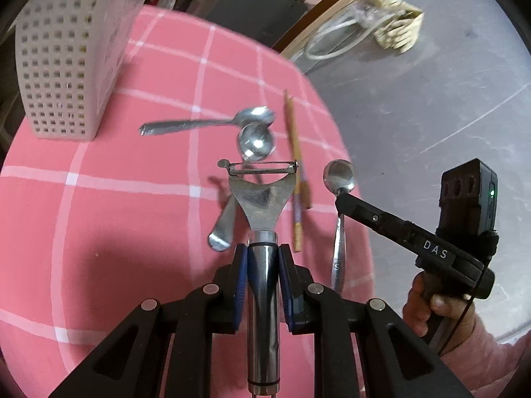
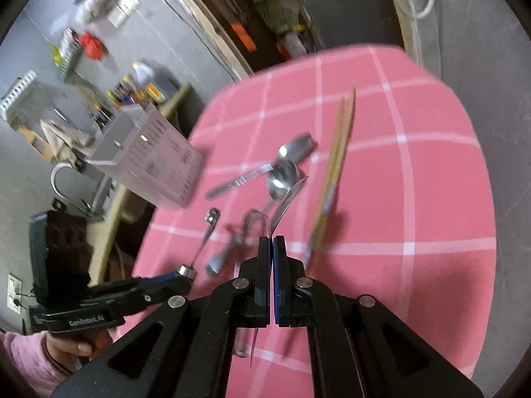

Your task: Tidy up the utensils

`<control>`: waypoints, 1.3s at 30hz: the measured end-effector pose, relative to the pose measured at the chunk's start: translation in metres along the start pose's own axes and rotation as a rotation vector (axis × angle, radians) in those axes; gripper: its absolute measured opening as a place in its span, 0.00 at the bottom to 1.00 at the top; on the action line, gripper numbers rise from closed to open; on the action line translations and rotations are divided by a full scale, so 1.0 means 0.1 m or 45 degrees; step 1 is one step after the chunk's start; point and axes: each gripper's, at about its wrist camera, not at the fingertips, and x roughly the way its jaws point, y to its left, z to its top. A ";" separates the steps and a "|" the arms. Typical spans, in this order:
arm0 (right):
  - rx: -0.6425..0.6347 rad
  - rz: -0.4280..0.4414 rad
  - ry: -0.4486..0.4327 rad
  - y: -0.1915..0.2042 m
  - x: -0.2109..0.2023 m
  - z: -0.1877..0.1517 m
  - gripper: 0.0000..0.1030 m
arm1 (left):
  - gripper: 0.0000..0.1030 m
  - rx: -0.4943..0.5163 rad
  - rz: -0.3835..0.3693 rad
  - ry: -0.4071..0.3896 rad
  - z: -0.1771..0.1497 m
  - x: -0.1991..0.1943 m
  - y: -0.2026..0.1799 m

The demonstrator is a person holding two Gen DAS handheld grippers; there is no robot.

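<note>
Peeler handle (image 1: 262, 315) cut off (bottom edge).

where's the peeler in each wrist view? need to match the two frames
Left wrist: peeler at centre, handle clamped in the left gripper, blade pointing away over the table.
Right wrist: peeler lower left of centre, seen edge-on and thin, sticking out of the left gripper.
Shared landmark: white perforated utensil holder, upper left in the left view, left of centre in the right view.
</note>
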 end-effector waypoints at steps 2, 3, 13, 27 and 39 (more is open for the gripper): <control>-0.018 0.017 -0.082 0.10 -0.12 0.03 0.02 | 0.17 0.014 -0.036 -0.050 0.01 -0.11 -0.03; -0.028 0.018 -0.113 0.13 -0.17 0.06 0.02 | 0.17 0.023 -0.057 -0.089 0.03 -0.18 -0.05; -0.142 0.090 -0.354 0.63 -0.45 0.41 0.02 | 0.17 0.141 -0.081 -0.391 0.35 -0.81 -0.11; -0.294 0.266 -0.701 1.63 -0.49 1.13 0.02 | 0.17 0.166 0.001 -0.785 1.13 -1.59 0.17; -0.337 0.296 -0.658 1.96 0.20 1.24 0.02 | 0.17 0.114 0.143 -0.945 1.55 -1.47 0.62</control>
